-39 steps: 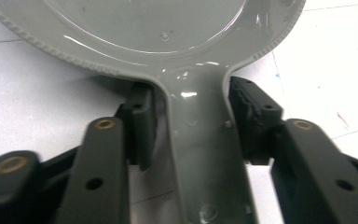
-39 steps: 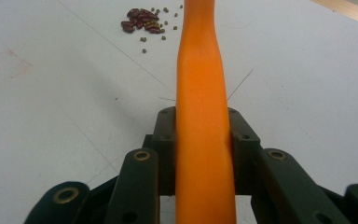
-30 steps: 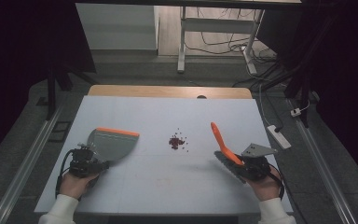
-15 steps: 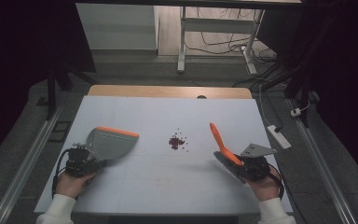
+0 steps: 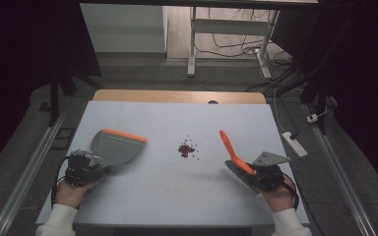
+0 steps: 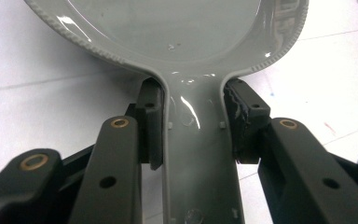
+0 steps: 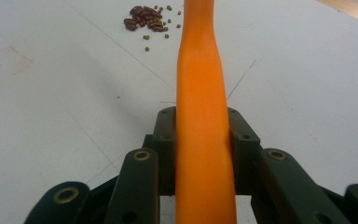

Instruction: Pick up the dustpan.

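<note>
While one grey dustpan [image 5: 115, 147] is being clamped by the left gripper [image 5: 81, 168] near the white bench's [image 5: 142, 196] left edge, one orange brush handle [image 5: 232, 150] is being gripped tight by the right gripper [image 5: 263, 176]; one bean pile [image 5: 187, 148] is being left mid-bench, dark room beyond.

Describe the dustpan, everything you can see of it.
The dustpan is glossy grey plastic with an orange strip along its front lip, which faces the small pile of beans. It sits low on the white table, left of the beans and apart from them. The left gripper is clamped on its narrow handle, a pad on each side.
</note>
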The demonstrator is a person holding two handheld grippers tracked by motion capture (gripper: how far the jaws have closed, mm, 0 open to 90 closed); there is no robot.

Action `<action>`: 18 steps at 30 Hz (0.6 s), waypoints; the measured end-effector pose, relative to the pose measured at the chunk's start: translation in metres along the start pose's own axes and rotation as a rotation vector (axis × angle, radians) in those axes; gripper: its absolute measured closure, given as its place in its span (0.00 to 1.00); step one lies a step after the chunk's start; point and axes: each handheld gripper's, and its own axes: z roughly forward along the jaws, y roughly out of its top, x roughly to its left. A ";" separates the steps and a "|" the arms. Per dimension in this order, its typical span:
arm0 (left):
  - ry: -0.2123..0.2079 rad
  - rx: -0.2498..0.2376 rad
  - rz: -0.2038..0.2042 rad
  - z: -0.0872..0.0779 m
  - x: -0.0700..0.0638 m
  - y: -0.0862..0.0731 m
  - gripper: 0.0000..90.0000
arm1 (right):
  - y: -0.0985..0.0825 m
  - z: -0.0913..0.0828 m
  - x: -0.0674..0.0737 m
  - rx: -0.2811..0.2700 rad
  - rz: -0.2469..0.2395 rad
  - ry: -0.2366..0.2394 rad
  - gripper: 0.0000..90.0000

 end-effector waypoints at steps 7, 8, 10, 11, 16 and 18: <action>-0.038 -0.047 0.058 -0.003 -0.001 0.001 0.69 | 0.001 -0.001 0.000 -0.012 0.007 0.001 0.78; -0.043 -0.052 0.069 -0.004 -0.001 0.001 0.69 | 0.002 -0.002 0.000 -0.016 0.003 -0.002 0.78; -0.058 -0.062 0.086 -0.004 -0.002 0.002 0.69 | 0.002 -0.002 0.001 -0.020 0.004 -0.002 0.78; -0.062 -0.066 0.100 -0.004 -0.002 0.002 0.69 | 0.003 -0.004 0.001 -0.028 0.001 -0.007 0.78; -0.076 -0.075 0.135 -0.002 -0.004 0.004 0.69 | 0.004 -0.005 0.001 -0.037 0.003 -0.012 0.78; -0.077 -0.080 0.150 -0.001 -0.005 0.004 0.69 | 0.004 -0.004 0.000 -0.039 0.005 -0.019 0.78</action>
